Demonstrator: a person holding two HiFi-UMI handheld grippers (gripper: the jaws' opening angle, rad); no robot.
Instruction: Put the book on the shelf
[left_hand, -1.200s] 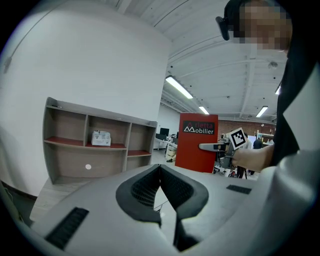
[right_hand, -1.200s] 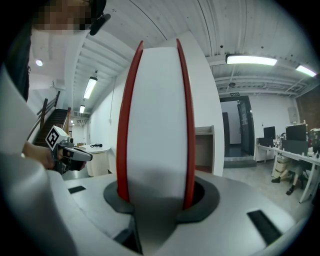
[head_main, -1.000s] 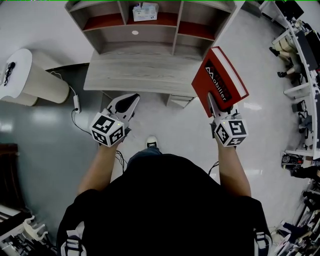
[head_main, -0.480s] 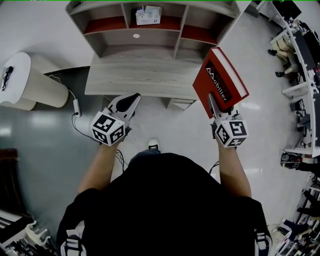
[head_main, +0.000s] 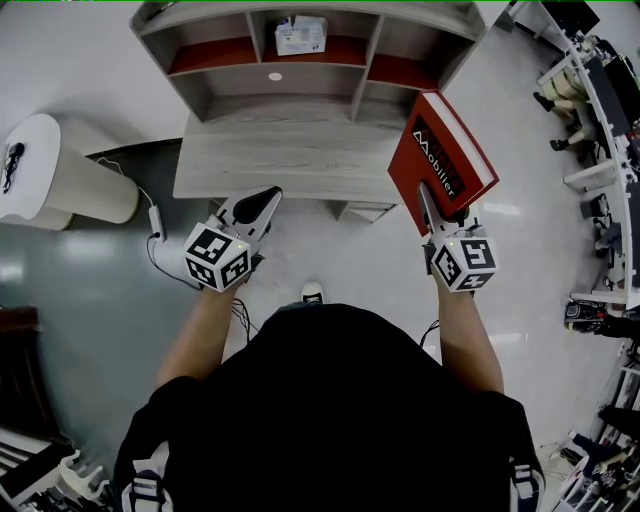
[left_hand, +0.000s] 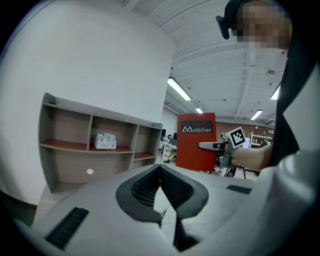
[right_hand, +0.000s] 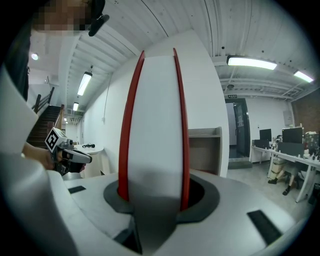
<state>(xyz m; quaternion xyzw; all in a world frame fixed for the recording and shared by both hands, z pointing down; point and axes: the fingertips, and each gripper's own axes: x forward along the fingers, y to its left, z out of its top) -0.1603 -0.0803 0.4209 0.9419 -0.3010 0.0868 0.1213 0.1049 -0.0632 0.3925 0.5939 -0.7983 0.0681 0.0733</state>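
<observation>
Head view: forearms (head_main: 196, 335) forward, right claw (head_main: 428, 203) around upright red book (head_main: 441, 158)

shelf (head_main: 270, 95): top cut off at edge | box (head_main: 300, 34): print too small | book (right_hand: 152, 125): hides most of shelf

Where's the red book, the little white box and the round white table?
red book (head_main: 432, 160): head view, on its red front cover.
little white box (head_main: 300, 35): head view, on the middle of the box.
round white table (head_main: 40, 150): head view, on a bare part of its top.
</observation>
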